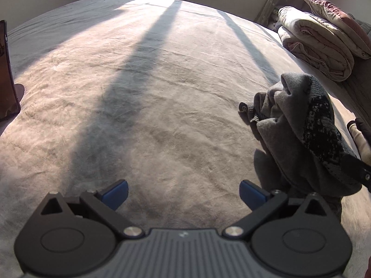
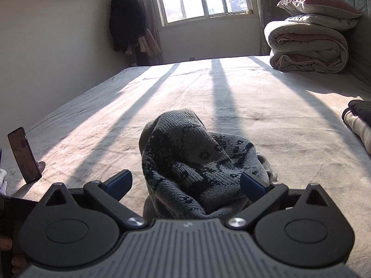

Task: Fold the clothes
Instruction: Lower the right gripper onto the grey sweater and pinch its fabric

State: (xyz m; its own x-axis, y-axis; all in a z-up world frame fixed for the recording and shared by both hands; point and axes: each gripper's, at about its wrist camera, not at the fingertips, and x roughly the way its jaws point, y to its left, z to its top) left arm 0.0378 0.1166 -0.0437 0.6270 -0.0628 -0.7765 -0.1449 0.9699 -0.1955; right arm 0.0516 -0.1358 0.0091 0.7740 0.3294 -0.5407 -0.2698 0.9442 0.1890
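Two sets of jaws, both wide apart, neither pressing on anything. Right gripper [image 2: 185,183] has the bunched grey patterned sweater [image 2: 197,162] sitting between its blue pads, one pad close against the knit. Left gripper [image 1: 183,193] hovers over bare bed [image 1: 139,92], sweater just off to its right. Step in hand looks like picking up the heap to spread it flat; next move calls for finding a hem or shoulder. Sleeves and collar hidden in the bundle. Folded clothes [image 2: 359,122] cut off at the edge.
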